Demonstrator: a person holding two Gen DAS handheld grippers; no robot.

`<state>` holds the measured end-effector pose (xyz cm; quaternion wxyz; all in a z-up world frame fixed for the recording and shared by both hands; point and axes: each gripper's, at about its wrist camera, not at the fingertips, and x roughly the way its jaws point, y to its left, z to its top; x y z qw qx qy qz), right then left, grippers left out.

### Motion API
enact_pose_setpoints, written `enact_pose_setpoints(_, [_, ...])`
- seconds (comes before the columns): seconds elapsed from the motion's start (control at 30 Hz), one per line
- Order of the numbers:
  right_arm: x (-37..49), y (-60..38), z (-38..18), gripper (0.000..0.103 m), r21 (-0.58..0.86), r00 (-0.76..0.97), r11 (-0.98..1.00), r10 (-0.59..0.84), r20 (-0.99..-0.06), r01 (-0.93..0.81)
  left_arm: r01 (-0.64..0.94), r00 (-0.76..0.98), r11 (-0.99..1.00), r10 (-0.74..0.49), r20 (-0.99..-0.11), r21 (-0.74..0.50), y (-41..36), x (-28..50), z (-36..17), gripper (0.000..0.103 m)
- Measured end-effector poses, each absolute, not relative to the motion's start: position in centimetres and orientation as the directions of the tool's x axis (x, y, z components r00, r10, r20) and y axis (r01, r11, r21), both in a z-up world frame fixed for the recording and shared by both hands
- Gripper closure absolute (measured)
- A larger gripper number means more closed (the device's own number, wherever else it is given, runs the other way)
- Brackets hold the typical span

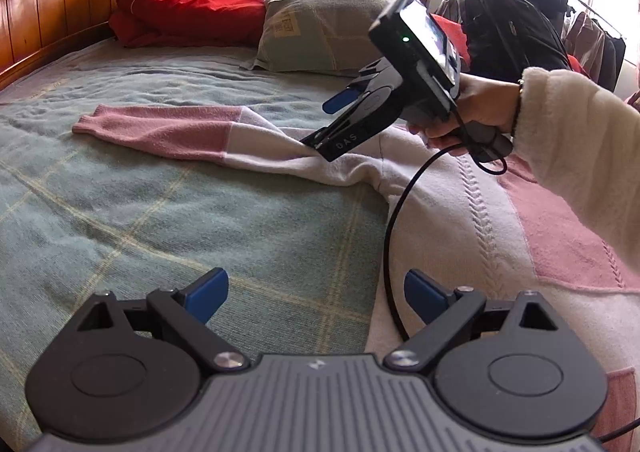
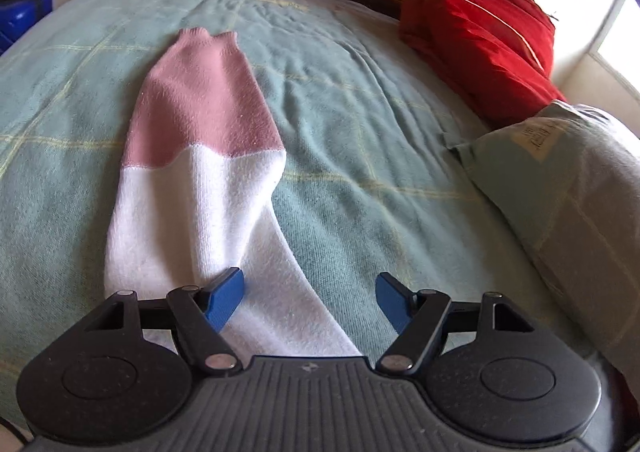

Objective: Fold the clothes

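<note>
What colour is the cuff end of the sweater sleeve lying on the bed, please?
Pink; the cuff end is pink, turning white toward the shoulder. The right wrist view shows it best.

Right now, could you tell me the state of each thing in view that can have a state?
Sweater: spread flat on the bed, not yet folded.
Sleeve: stretched straight out across the blanket.
Left gripper: open, hovering over the blanket, holding nothing.
Right gripper: open, low over the sleeve's white part.
Red quilt: folded, by the headboard.
Pillow: lying beside the quilt.
</note>
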<state>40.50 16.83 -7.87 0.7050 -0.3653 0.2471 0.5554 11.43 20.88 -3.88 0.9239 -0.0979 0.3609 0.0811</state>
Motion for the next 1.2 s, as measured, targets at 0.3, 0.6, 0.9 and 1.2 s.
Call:
enact_pose_setpoints(0.3, [40.4, 16.4, -7.3, 0.092, -0.147, 0.174, 0.095, 0.615, -0.769, -0.985, -0.238, 0.725, 0.961, 0.078, -0.685, -0.142, 21.3, 11.5, -4.2, 0.008])
enact_pose_setpoints(0.6, [42.5, 17.0, -6.6, 0.09, -0.148, 0.263, 0.232, 0.619, -0.74, -0.961, -0.246, 0.73, 0.957, 0.08, -0.679, -0.152, 21.7, 11.2, -4.2, 0.008])
enact_pose_setpoints(0.9, [44.1, 13.7, -3.6, 0.066, -0.137, 0.296, 0.286, 0.648, -0.701, -0.949, -0.255, 0.735, 0.954, 0.086, -0.672, -0.157, 22.0, 10.7, -3.8, 0.008])
enact_pose_setpoints(1.2, [48.0, 7.4, -5.9, 0.036, -0.129, 0.296, 0.324, 0.541, -0.787, -0.937, -0.246, 0.731, 0.955, 0.073, -0.678, -0.163, 21.6, 10.9, -3.9, 0.008])
